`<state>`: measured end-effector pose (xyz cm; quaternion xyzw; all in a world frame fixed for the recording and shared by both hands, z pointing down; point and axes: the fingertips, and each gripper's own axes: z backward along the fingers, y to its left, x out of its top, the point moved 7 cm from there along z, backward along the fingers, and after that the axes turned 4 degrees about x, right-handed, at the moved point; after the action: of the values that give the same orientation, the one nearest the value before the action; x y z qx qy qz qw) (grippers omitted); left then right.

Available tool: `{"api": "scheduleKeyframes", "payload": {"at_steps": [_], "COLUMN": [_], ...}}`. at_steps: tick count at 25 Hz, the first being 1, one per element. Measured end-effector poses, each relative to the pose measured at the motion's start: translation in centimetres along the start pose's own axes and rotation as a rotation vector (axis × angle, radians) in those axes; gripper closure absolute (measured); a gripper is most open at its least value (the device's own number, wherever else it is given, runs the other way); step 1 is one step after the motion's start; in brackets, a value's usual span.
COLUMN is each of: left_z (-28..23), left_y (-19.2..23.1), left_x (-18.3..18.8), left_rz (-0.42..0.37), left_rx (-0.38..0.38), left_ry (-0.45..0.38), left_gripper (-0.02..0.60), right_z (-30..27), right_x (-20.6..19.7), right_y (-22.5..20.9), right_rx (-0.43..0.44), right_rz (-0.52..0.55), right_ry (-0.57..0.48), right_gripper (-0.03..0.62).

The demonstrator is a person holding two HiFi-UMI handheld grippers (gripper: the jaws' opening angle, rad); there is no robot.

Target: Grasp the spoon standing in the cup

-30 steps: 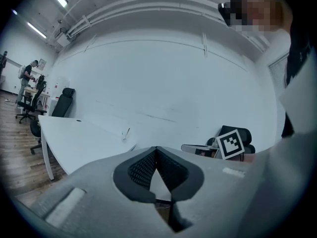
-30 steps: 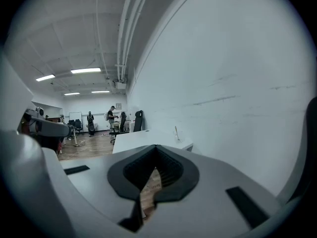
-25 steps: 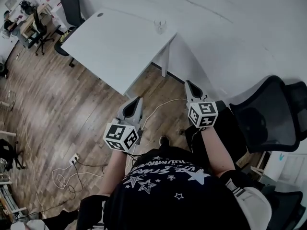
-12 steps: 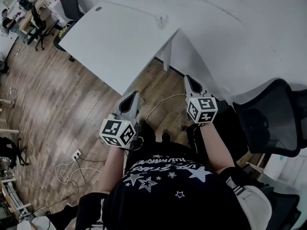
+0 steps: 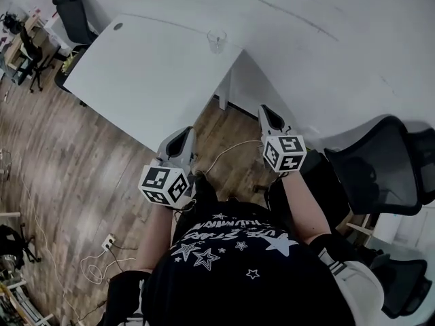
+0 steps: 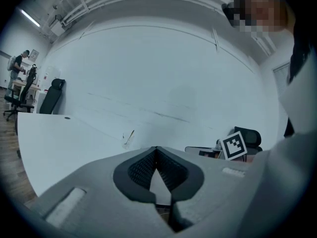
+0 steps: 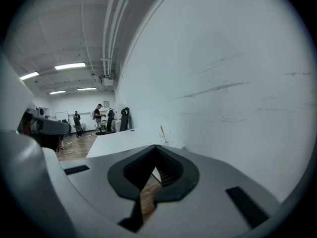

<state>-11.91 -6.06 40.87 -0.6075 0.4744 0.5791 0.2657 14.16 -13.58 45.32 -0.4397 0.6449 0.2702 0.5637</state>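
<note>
Hand-held grippers, two: left [image 5: 185, 136] and right [image 5: 266, 114], both clenched on nothing, now carried closer to the white tabletop [image 5: 136, 73] than a second ago. One clear cup [image 5: 217, 41] sits at the tabletop's far corner by the wall, well apart from both. One spoon [image 6: 131, 134] stands tilted in it.

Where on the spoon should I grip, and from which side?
I'd take the spoon by its handle, which sticks up tilted above the rim of the cup. Come from above or from the open side of the table, since the wall stands right behind.
</note>
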Motion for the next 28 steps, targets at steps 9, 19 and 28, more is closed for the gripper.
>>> {"api": "scheduleKeyframes", "payload": {"at_steps": [9,19,28], "left_z": [-2.8,-4.8,-6.8], "left_y": [10.2,16.3,18.4], "left_x": [2.3,3.7,3.9], "left_rz": [0.037,0.068,0.095], "left_rx": [-0.020,-0.086,-0.042], "left_ry": [0.023,0.024,0.028], "left_gripper": [0.574,0.574,0.574], "right_z": [-9.2,-12.8,-16.3], "right_x": [2.6,4.1,5.6], "right_y": [3.1,5.9,2.6], "right_rx": [-0.068,-0.125,-0.198], "right_rz": [0.010,0.072,0.074], "right_ry": [0.032,0.043,0.035], "right_gripper": [0.585,0.585,0.585]}}
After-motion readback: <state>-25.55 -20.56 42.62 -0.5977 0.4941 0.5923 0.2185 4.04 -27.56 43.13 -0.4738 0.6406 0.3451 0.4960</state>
